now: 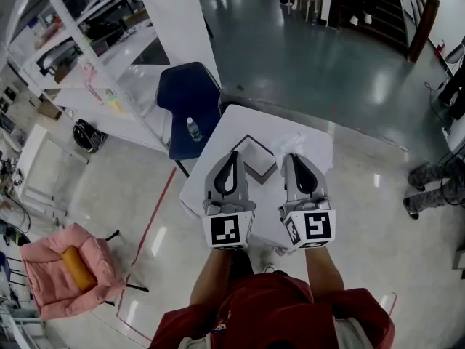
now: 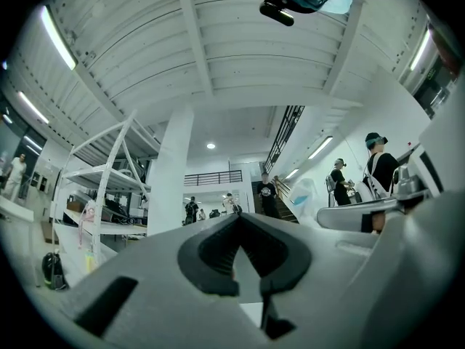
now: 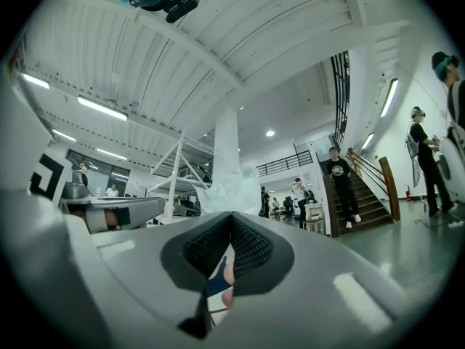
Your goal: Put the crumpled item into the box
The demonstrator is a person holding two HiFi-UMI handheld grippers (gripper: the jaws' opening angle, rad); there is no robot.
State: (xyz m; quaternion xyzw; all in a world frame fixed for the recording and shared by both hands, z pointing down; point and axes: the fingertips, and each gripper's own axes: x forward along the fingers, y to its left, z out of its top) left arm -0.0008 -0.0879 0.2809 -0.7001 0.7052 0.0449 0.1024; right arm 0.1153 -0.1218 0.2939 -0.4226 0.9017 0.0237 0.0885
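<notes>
1. The left gripper [image 2: 236, 217] and the right gripper [image 3: 231, 217] are both seen clenched tip to tip, with nothing grasped.
2. The crumpled item [image 3: 232, 187] lies just beyond the right tips. The box [image 1: 266, 174] sits on the table [image 1: 320, 147] between the two grippers.
3. If the right jaws are not released first, the light item would likely be shoved away from the box or off the table edge.
4. The box could be knocked askew by either closed tip.
5. In both gripper views the box and tabletop are hidden beneath the jaw bodies. The item's material cannot be settled; it looks translucent.
</notes>
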